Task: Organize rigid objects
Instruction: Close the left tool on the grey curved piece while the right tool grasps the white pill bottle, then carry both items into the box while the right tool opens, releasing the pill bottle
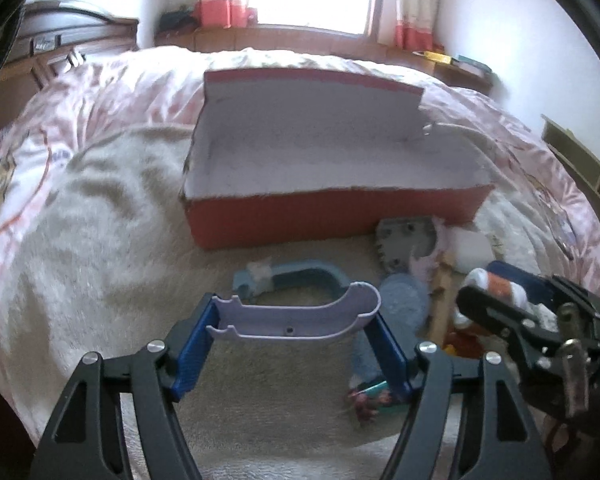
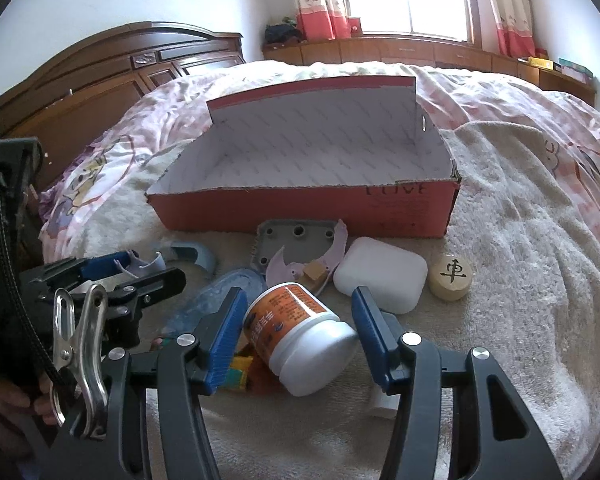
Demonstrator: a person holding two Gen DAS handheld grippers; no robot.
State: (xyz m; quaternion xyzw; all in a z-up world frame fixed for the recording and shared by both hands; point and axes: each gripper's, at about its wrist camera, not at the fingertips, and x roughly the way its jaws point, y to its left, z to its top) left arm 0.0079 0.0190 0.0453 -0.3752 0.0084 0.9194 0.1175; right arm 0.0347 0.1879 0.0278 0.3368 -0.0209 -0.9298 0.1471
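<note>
On the bed (image 2: 520, 240), over a cream towel-like blanket, stood an open red cardboard box (image 2: 300, 210) with a white patterned inside and its lid flap raised at the far side; its long axis ran across the view.

Near the box's front wall lay a loose cluster of hard things. The left gripper (image 1: 296, 320) was clamped on a lilac plastic shell (image 1: 296, 314), a curved, trough-like moulding whose long axis lay crosswise between the blue ribbed pads, its open side up and its rounded end toward the right pad. Beyond it rested a pale blue curved plastic piece (image 1: 300, 278) of similar shape.

The right gripper (image 2: 300, 326) sat astride a white plastic bottle (image 2: 300, 338) with an orange label. The bottle lay tilted, its cap end toward the camera and its base toward the box. The left pad touched its side; whether the right pad met the cap could not be told, so the grip stayed uncertain.

Just behind the bottle lay a grey plate (image 2: 300, 244) with round holes, a smooth white rounded case (image 2: 380, 276), and a round wooden chess piece (image 2: 452, 278) bearing a black character, nearest the blanket's right edge.
</note>
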